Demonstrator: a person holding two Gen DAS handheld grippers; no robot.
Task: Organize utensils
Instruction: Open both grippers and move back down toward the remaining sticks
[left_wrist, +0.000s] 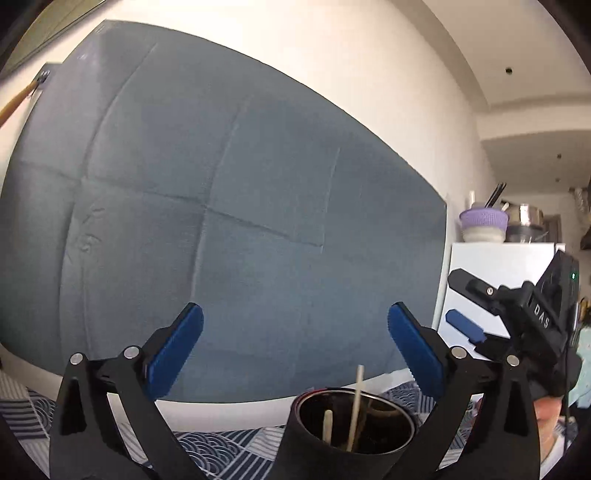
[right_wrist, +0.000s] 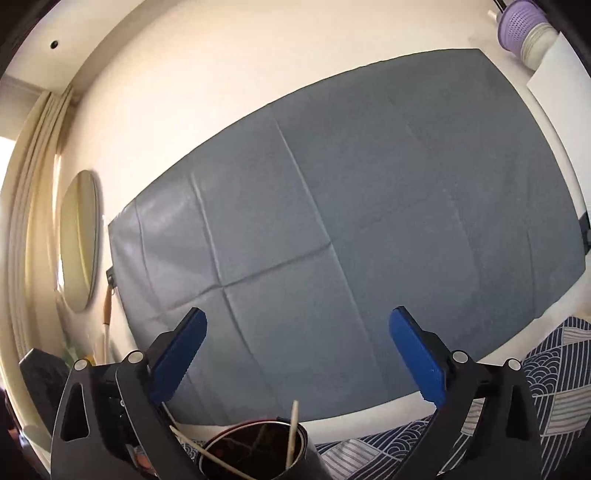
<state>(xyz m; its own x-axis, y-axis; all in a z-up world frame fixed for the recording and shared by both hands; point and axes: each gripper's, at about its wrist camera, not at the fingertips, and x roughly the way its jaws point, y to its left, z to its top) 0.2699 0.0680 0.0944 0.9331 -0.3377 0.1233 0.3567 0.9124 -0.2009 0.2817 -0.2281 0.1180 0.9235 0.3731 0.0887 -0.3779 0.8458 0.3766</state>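
I have the left gripper (left_wrist: 295, 347) raised with its blue pads (left_wrist: 175, 354) spread wide, nothing between them. The dark utensil cup (left_wrist: 343, 443) sits at 6 o'clock in the left wrist view, on the blue patterned cloth (left_wrist: 207, 446), with pale chopsticks (left_wrist: 356, 402) standing inside it. The right gripper (right_wrist: 297, 354) is likewise released, its jaws wide apart and empty; in its view the cup (right_wrist: 255, 450) is at 6 o'clock, slightly left, with sticks (right_wrist: 292, 435) leaning out. Both cameras face a grey-blue sheet (left_wrist: 221, 221) on the white wall. At 3 o'clock in the left view I see the right gripper's body (left_wrist: 524, 317).
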